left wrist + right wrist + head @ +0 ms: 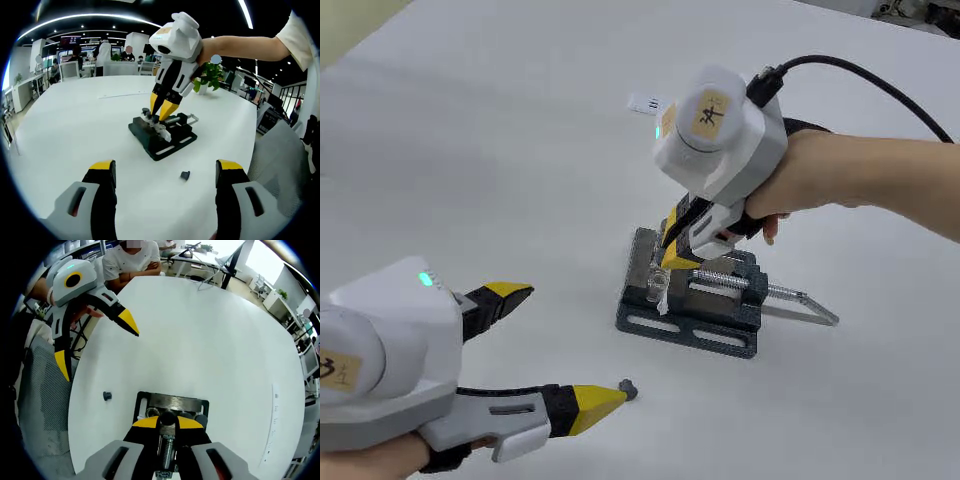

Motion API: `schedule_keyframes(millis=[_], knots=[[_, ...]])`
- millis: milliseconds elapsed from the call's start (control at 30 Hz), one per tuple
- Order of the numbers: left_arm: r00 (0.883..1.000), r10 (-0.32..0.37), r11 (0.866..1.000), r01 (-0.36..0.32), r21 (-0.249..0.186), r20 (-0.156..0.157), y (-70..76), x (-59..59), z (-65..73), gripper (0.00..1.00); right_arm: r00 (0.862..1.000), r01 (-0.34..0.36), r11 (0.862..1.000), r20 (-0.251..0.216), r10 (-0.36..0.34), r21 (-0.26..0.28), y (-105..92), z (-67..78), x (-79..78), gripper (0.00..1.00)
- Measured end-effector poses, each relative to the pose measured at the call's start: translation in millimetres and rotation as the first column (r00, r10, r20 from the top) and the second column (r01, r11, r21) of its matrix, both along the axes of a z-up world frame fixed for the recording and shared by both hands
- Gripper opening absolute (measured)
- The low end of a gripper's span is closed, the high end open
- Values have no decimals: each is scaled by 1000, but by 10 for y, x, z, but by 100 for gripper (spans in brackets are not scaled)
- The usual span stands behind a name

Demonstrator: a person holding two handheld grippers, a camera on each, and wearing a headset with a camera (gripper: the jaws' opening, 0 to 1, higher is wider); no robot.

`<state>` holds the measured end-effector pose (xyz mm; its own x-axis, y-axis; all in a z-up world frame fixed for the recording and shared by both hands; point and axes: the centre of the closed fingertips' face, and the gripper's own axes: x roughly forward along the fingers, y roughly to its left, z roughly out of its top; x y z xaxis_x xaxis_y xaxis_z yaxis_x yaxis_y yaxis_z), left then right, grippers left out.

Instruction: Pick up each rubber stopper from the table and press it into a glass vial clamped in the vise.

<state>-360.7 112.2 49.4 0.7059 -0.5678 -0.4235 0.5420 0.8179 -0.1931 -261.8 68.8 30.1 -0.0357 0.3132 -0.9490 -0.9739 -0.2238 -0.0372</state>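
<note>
Open-plan office, big round white table (55, 125) in front, long ceiling light strips (246, 10) overhead, people (103, 50) standing among desks at the back, potted plant (212, 75) beyond the table, grey mesh office chair (272, 155) at its edge, lit screen (70, 40) on the far wall

vial (658, 287) in vise (705, 330) | stopper (630, 389) on table (520, 150) (nearer, left of vise)

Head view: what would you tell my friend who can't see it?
The right gripper points down at a glass vial clamped in a black vise on a white table. The open left gripper has a small dark stopper by its lower tip.
</note>
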Motion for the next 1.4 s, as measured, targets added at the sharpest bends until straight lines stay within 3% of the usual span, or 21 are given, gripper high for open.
schedule_keyframes(millis=[200,367,933,1000,1067,1300,1400], knots=[[1000,1,1000,-1,1,0,13,8,-1,80,1000,-1,1000,7,1,8,-43,68,20,10],[1000,-2,1000,2,1,1,21,14,-4,80,1000,8,1000,-15,-8,8,-50,100,-2,2],[1000,-4,1000,4,-1,-14,24,-11,-47,80,1000,4,1000,-25,-4,-7,1,41,9,0],[1000,-3,1000,3,-4,-15,23,-7,-51,80,1000,-8,1000,-15,8,-17,-1,41,-4,0],[1000,-3,1000,3,-5,-17,15,-4,-50,80,995,-90,995,29,91,-39,-8,43,11,0],[1000,-2,1000,2,-10,-19,18,0,-61,80,993,-106,993,55,109,-53,5,34,8,0],[1000,-1,1000,1,-10,-20,24,-5,-67,80,995,-93,994,36,95,-49,-3,36,5,0]])
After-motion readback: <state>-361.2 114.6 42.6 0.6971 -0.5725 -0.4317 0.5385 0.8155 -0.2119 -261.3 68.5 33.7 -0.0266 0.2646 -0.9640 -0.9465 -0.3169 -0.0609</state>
